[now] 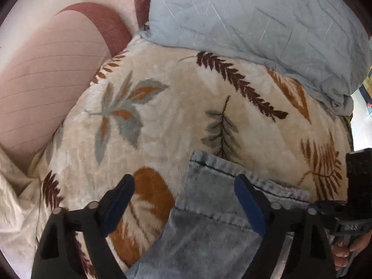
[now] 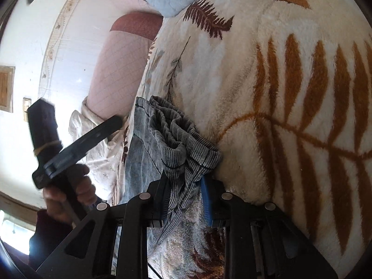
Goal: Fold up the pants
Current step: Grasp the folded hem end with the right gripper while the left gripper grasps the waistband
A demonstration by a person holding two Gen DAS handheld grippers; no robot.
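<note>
So your pants (image 1: pixel 209 220) are lying on the blanket (image 1: pixel 176 116), bottom middle of the left wrist view, with the stitched hem edge running across the lower centre. Flat fuzzy surface like that makes sense for folding, the denim won't slide around much.

Your right gripper (image 2: pixel 186 193) is pinching the ribbed waistband (image 2: pixel 183 139), lower centre of its view. The jaws are pressed in on the bunched fabric from both sides, so that corner looks anchored. I'd guess you're holding there because the elastic scrunches up and gives you a fat bite.

Your left gripper (image 1: pixel 183 200) is spread wide, one finger over the blanket on the left, the other over the denim on the right, nothing clamped. It's angled down at the hem edge, so it looks like you're lining up the second grab point before lifting. In the right wrist view you can see your left hand (image 2: pixel 69 186) on its handle at lower left.

The pillow (image 1: pixel 255 18) sits at the top of the frame, well apart from the pants, so it shouldn't get in the way of the fold.
</note>
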